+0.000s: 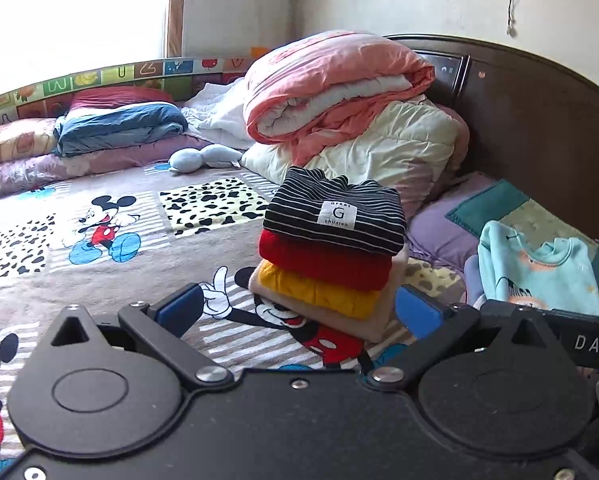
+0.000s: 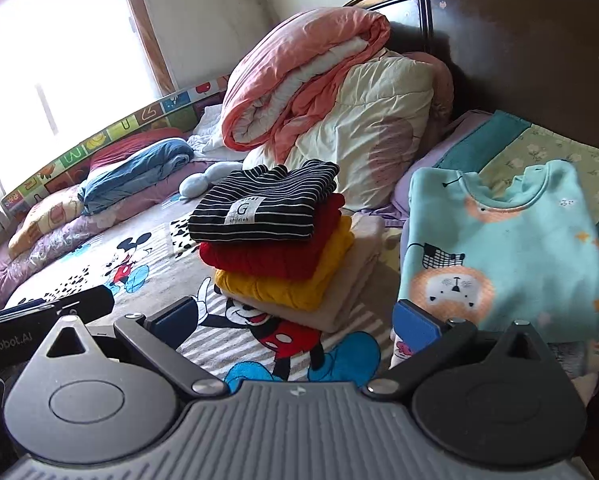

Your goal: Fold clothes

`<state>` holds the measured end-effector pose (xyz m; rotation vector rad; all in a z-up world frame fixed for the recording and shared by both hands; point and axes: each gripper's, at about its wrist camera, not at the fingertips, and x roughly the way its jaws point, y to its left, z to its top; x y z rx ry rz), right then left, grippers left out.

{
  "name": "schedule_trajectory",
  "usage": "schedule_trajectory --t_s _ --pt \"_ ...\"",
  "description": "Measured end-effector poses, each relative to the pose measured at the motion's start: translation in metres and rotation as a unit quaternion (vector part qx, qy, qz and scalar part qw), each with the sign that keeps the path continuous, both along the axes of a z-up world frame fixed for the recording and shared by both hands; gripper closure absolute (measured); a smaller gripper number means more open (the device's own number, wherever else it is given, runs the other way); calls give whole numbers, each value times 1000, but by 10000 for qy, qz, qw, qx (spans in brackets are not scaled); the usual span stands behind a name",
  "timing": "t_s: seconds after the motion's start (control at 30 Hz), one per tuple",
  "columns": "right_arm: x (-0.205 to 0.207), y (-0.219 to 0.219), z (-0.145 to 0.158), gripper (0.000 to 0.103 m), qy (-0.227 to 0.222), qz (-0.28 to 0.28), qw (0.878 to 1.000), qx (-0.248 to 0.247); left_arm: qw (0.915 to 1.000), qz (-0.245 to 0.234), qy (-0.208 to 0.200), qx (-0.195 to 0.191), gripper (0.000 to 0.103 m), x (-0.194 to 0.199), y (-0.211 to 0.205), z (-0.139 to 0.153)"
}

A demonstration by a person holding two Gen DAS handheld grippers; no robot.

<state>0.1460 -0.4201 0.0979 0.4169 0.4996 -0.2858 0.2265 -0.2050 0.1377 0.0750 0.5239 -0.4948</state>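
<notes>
Four folded garments sit stacked on the Mickey Mouse bedspread [image 1: 111, 264] ahead of me: a black-and-white striped top [image 1: 335, 212] with a "G" label uppermost, then a red knit [image 1: 323, 264], a yellow knit [image 1: 319, 292] and a beige piece [image 1: 379, 320] at the bottom. My left gripper [image 1: 299, 312] hangs low in front of the stack, its blue-padded fingers [image 1: 179, 310] spread wide and holding nothing. My right gripper [image 2: 295, 318] is just as empty, fingers spread apart (one pad lies near the turquoise sweatshirt's hem; whether it touches, I cannot tell). That turquoise bear-print sweatshirt [image 2: 511, 248] lies flat to the right of the stack, partly over a purple and green pillow [image 2: 499, 136]. Behind the stack, a rolled pink duvet [image 1: 331, 84] rests on a cream quilt [image 1: 379, 144] against the dark wooden headboard [image 1: 539, 112].
</notes>
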Motion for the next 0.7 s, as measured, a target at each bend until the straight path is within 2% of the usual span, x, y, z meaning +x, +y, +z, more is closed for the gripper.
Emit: schedule_trajectory --t_s 0.3,0.53,0.7 --pt "-9 5 7 0 18 87 9999 -110 9998 117 19 147 0 -15 -4 -1" --pt "-15 8 11 0 22 145 9998 -161 9997 201 65 109 0 -20 -3 1" --pt "-18 10 13 0 12 167 9997 -164 9996 282 -66 62 0 -26 -1 3"
